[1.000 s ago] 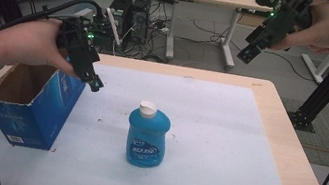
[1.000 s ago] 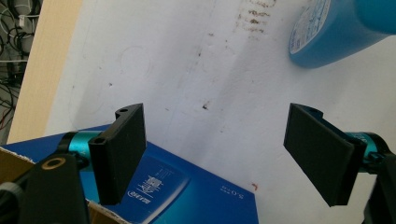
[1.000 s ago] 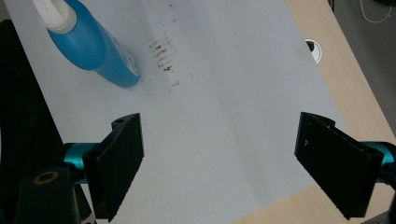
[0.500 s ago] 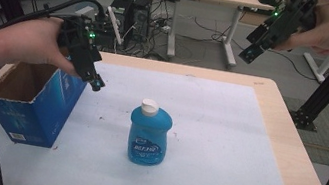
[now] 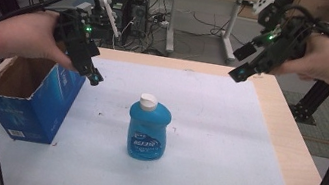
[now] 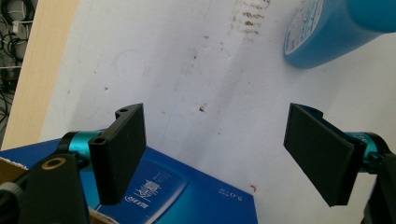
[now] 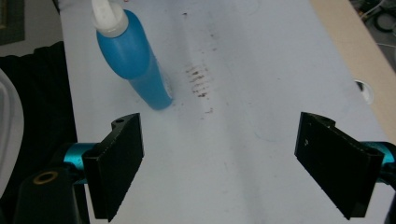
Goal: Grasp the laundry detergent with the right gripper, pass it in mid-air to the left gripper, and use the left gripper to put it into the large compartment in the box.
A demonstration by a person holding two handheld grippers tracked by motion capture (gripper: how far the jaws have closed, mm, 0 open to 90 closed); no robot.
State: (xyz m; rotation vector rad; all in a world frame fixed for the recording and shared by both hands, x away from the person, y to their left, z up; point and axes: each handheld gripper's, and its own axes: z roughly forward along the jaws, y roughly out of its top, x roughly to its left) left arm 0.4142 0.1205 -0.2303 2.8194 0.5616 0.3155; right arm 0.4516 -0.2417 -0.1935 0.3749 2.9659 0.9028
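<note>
Blue soap bottle (image 5: 147, 129) upright mid-table on white mat (image 5: 224, 148), probably dish soap. Left gripper (image 5: 95, 79) over blue carton (image 5: 32, 101), jaws wide, empty. Right gripper (image 5: 237, 74) above far edge, wide open, empty.

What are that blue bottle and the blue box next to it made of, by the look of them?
The blue bottle looks like glossy translucent plastic: light shines through its blue body, and its white cap looks like matte plastic. The blue box seems to be printed cardboard: its open top shows a plain brown inside and thin folded walls.
</note>
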